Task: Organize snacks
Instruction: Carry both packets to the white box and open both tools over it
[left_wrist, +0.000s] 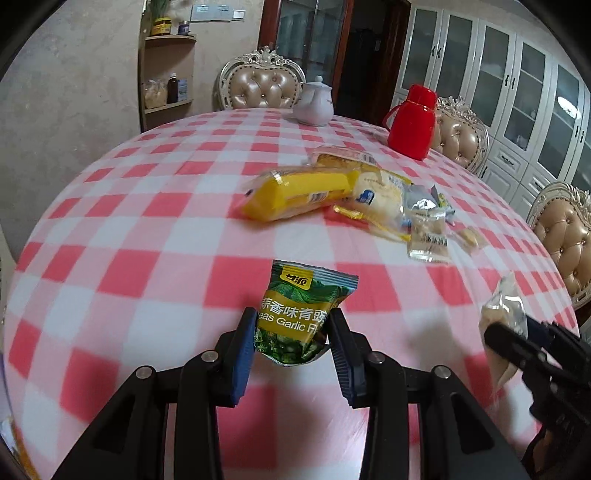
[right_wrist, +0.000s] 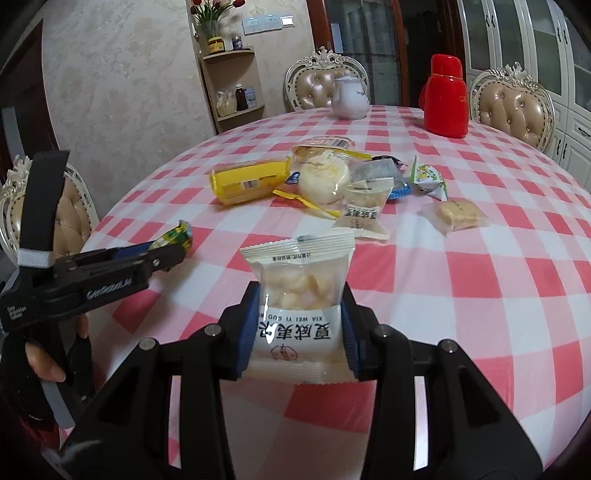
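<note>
My left gripper (left_wrist: 291, 325) is shut on a green garlic pea packet (left_wrist: 299, 314) and holds it above the near part of the table. My right gripper (right_wrist: 299, 321) is shut on a white macadamia nut packet (right_wrist: 301, 295), also above the table. Each gripper shows in the other view: the right one with its packet (left_wrist: 502, 317) at the right edge, the left one with the green packet (right_wrist: 173, 236) at the left. A pile of snacks lies mid-table: a yellow pack (left_wrist: 295, 192), a round bread bag (right_wrist: 325, 177), several small packets (right_wrist: 364, 199) and a biscuit packet (right_wrist: 456, 214).
The round table has a pink and white checked cloth (left_wrist: 147, 258). A white teapot (left_wrist: 314, 103) and a red thermos (left_wrist: 412, 122) stand at the far edge. Padded chairs (right_wrist: 513, 107) ring the table. A corner shelf (right_wrist: 236, 85) and white cabinets stand behind.
</note>
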